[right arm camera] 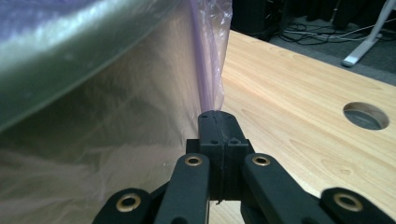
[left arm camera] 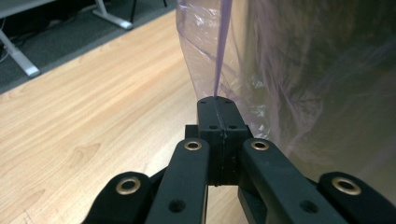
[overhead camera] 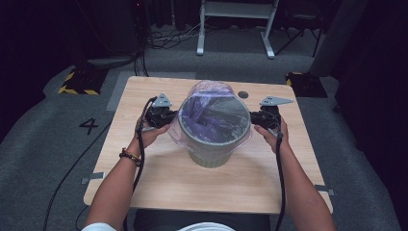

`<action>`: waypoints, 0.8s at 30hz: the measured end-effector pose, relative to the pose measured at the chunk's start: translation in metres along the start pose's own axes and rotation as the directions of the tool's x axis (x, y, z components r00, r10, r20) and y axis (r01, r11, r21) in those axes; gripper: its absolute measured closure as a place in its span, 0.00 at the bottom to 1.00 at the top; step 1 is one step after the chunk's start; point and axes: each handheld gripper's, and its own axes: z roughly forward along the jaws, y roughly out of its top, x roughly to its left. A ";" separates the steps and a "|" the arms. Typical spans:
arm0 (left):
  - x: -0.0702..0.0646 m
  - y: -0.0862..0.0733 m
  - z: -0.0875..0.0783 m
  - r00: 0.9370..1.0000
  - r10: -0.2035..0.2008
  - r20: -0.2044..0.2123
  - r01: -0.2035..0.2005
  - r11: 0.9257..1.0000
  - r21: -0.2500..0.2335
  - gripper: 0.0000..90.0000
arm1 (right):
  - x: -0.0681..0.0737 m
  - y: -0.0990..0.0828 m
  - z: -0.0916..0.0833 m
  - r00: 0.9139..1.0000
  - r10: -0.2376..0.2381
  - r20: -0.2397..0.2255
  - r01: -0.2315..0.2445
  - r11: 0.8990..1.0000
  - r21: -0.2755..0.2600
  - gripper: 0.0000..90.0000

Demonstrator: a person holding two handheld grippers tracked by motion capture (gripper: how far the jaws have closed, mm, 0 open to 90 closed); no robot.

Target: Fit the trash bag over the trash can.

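From the high view, a grey-green bin [overhead camera: 211, 144] stands upright near the middle of the wooden surface [overhead camera: 144, 178], lined with a thin purple bag [overhead camera: 211, 103] whose edge is folded outward over the rim and rises in a loose puff at the far side. The left tool [overhead camera: 166, 117] sits just beside the bin's left flank, held by the left hand [overhead camera: 150, 134], which wears a beaded bracelet [overhead camera: 130, 156]; the right tool [overhead camera: 257, 118] sits against the opposite flank in the right hand [overhead camera: 275, 134]. That view does not show how the jaws stand. The left gripper view does: the left tool [left arm camera: 216, 100] has its jaws pressed together on a taut fold of the bag [left arm camera: 219, 51], which rises straight up from the tips, with the film-draped bin wall [left arm camera: 336, 93] to its right and bare surface [left arm camera: 93, 116] to its left. The right gripper view shows the same on the other side: the right tool [right arm camera: 216, 114] is pinching a purple pleat of the bag [right arm camera: 208, 65], the bin's rim [right arm camera: 70, 56] looming at upper left under the film. This view also brings close a round hole [right arm camera: 365, 115] in the surface [right arm camera: 289, 93], seen as a small dark spot [overhead camera: 243, 95] beyond the bin from above. White frame legs [overhead camera: 235, 29] and cables stand on the grey floor beyond.
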 end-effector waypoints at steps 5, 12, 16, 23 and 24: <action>-0.003 -0.003 0.004 1.000 0.005 -0.020 -0.004 1.000 0.019 1.00 | -0.002 -0.005 0.000 1.000 0.013 -0.007 -0.013 1.000 0.012 1.00; -0.004 -0.015 0.011 0.999 0.008 -0.033 -0.005 0.996 0.084 1.00 | 0.001 -0.014 0.000 1.000 -0.014 0.003 0.014 0.998 0.064 1.00; -0.003 -0.022 -0.002 0.998 -0.017 -0.065 0.019 0.999 0.031 0.87 | -0.003 -0.019 -0.010 1.000 0.005 0.005 -0.005 1.000 0.015 0.92; -0.007 -0.039 -0.053 0.996 -0.075 -0.049 0.070 0.993 -0.096 0.44 | 0.000 -0.020 -0.044 0.998 -0.030 0.049 0.032 0.998 -0.046 0.66; -0.009 -0.042 -0.062 0.997 -0.076 -0.024 0.073 0.990 -0.119 0.39 | 0.001 -0.022 -0.048 0.998 -0.031 0.051 0.034 0.998 -0.049 0.62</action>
